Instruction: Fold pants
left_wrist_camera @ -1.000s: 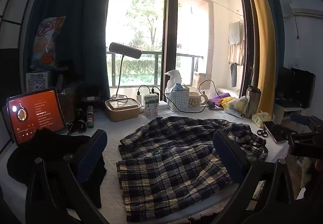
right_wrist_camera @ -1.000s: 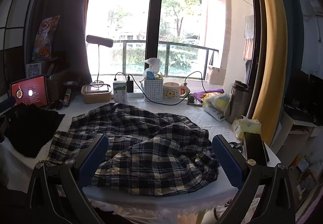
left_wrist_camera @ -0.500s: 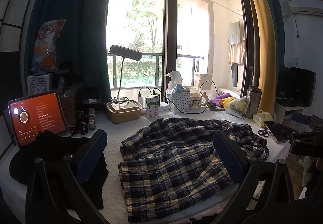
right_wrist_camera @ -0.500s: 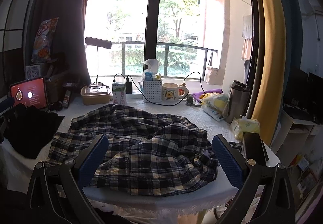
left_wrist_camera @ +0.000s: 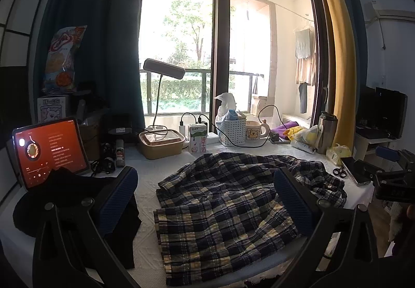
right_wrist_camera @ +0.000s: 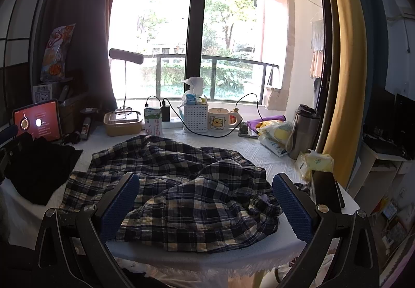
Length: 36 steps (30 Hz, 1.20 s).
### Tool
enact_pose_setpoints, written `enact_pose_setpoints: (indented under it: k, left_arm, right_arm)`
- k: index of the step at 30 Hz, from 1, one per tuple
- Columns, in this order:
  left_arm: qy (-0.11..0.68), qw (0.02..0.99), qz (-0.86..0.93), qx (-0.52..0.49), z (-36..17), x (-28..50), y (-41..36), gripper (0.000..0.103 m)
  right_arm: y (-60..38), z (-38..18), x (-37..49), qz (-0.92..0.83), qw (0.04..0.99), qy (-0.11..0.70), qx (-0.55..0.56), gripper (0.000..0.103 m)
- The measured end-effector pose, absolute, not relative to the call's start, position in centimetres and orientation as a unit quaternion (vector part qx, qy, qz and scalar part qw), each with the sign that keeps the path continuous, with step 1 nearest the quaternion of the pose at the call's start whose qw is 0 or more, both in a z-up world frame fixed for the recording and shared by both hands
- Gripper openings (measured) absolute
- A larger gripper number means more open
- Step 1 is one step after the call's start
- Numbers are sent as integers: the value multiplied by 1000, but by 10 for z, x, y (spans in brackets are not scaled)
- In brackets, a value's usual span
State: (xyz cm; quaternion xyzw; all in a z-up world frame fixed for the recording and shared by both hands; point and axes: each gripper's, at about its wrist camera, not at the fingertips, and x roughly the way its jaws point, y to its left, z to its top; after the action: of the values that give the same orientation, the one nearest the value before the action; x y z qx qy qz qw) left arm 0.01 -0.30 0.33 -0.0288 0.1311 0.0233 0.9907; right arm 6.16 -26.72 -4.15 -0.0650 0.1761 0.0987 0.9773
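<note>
The plaid pants (left_wrist_camera: pixel 228 205) lie crumpled on the white table (left_wrist_camera: pixel 145 244), dark blue with cream checks; they also show in the right wrist view (right_wrist_camera: pixel 181 189). My left gripper (left_wrist_camera: pixel 206 199) is open and empty, held above the near edge of the pants, blue pads wide apart. My right gripper (right_wrist_camera: pixel 203 203) is open and empty, held before the rumpled right part of the pants. The right gripper's body shows at the right edge of the left wrist view (left_wrist_camera: pixel 391 179).
Black cloth (left_wrist_camera: pixel 64 199) lies at the left beside a red-screened tablet (left_wrist_camera: pixel 49 150). Along the back stand a lamp (left_wrist_camera: pixel 163 70), lunch box (left_wrist_camera: pixel 160 142), milk carton (left_wrist_camera: pixel 197 141), basket (left_wrist_camera: pixel 232 130), mug (left_wrist_camera: pixel 255 131), flask (left_wrist_camera: pixel 326 132). A phone (left_wrist_camera: pixel 355 171) lies at the right edge.
Both grippers have drifted slightly; the left view shifted a little so the pants sit a bit lower right. The pants have not moved. Both grippers stay open.
</note>
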Motion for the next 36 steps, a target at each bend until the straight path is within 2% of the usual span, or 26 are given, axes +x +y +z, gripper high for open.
enact_pose_setpoints:
  k: [24, 36]
  left_arm:
    - [131, 991, 25, -29, 3, 1, 0, 103]
    - [133, 991, 13, 5, 2, 29, -6, 103]
  right_arm:
    - [-261, -40, 66, 103, 976, 179, -63, 103]
    - [-257, -52, 91, 103, 972, 201, -72, 103]
